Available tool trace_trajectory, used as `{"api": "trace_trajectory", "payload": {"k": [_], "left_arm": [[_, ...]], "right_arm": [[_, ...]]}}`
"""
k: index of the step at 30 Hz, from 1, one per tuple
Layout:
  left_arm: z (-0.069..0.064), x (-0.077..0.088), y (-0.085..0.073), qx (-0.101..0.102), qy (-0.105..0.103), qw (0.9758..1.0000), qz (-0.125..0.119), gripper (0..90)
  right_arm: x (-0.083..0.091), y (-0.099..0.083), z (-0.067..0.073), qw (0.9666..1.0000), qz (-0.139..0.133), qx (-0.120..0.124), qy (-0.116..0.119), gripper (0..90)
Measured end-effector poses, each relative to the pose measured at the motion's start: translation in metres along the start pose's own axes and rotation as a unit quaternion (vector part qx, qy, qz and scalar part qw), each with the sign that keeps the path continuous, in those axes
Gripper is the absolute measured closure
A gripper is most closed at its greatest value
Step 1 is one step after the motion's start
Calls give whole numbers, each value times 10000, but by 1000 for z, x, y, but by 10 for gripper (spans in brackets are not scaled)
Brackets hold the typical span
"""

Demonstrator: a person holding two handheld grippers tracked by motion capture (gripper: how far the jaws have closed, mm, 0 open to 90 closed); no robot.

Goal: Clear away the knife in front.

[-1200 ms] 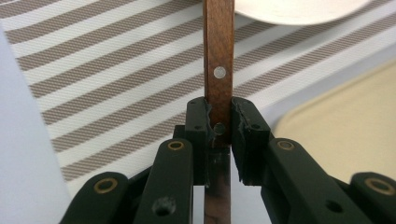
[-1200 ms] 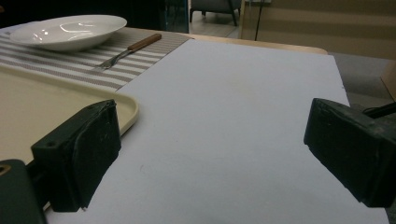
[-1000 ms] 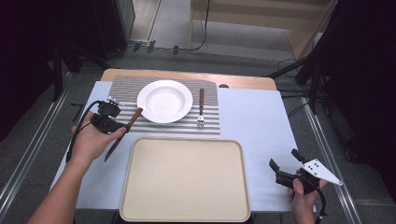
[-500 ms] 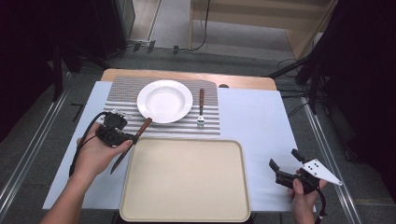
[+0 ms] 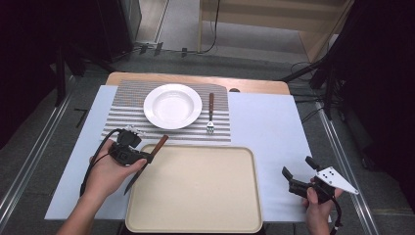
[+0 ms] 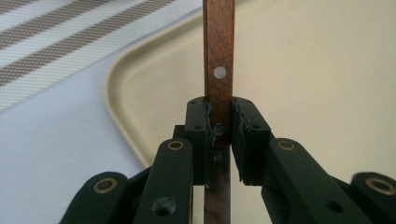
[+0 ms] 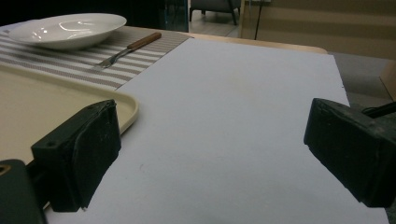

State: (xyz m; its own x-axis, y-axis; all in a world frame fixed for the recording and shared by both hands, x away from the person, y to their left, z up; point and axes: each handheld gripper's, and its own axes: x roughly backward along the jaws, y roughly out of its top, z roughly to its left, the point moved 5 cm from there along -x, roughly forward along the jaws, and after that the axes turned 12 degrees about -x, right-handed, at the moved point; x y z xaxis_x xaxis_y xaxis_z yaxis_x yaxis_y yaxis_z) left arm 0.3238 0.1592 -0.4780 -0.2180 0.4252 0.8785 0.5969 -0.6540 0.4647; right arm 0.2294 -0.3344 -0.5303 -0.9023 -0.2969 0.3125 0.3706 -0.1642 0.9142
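Note:
My left gripper point(image 5: 145, 157) is shut on a knife point(image 5: 158, 145) with a brown wooden handle, and the blade slants down towards the table's near side. It hangs at the far left corner of the beige tray point(image 5: 195, 188). In the left gripper view the pads clamp the knife handle point(image 6: 218, 56) where it meets the blade, above the tray's rim point(image 6: 122, 112). My right gripper point(image 5: 297, 167) stands open over the blue cloth, right of the tray, with nothing between its pads point(image 7: 86, 140).
A white plate point(image 5: 172, 105) and a fork point(image 5: 211, 112) lie on the striped placemat point(image 5: 122, 115) at the back. The plate point(image 7: 67, 29) and fork point(image 7: 126, 49) also show far off in the right gripper view. A blue cloth point(image 5: 264, 122) covers the table.
My left hand has carried the knife from the placemat's left edge towards me and to the right, up to the tray's far left corner. The right gripper has stayed where it was.

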Motion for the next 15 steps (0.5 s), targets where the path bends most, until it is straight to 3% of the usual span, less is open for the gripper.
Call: {"api": "trace_trajectory", "payload": {"k": [7,15], "left_arm": [[-11,-8,-4,6,-127,9999,-49,764],[-7,-30,-16,369,-490,9980,-148,764]], "right_arm": [[0,0,0,10000,7,-4,2,31],[0,0,0,10000,-3,3,-1,31]]}}
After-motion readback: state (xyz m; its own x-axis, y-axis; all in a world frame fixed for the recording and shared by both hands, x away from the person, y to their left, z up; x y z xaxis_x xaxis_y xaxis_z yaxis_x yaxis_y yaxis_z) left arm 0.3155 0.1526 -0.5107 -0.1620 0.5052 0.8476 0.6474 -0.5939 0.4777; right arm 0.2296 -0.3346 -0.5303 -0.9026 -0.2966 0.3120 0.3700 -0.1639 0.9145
